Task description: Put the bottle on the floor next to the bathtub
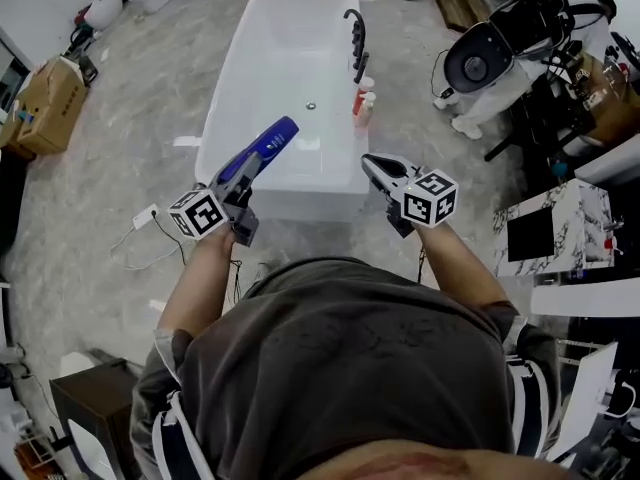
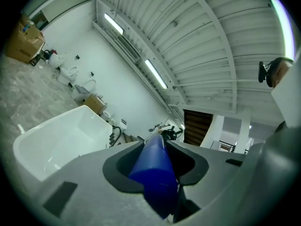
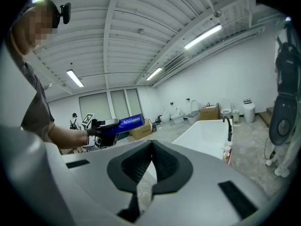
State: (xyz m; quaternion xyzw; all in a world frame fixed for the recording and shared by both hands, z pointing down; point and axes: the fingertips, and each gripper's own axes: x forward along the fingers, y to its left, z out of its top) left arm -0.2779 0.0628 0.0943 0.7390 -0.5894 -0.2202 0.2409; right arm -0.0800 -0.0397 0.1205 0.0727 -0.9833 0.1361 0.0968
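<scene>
A person stands at the near end of a white tub (image 1: 283,200), a two-jaw tool in each hand. The left tool (image 1: 240,175) is clamped partway closed on a blue bottle (image 1: 272,140), its pads pressing both sides of the body; the bottle is held in the air, not on the floor (image 1: 120,168), and in the head view it shows against the tub's near left corner with its far end aimed toward 1 o'clock. The right tool (image 1: 375,166) hangs just right of it at about 3 o'clock, apart from the bottle, its jaws drawn together with nothing between them. The tub stretches away toward 12 o'clock. A black faucet (image 1: 356,38) stands on its right rim, and two small bottles (image 1: 364,103) sit just beside it. A cardboard box (image 1: 48,103) rests on the floor well off at 10 o'clock.
</scene>
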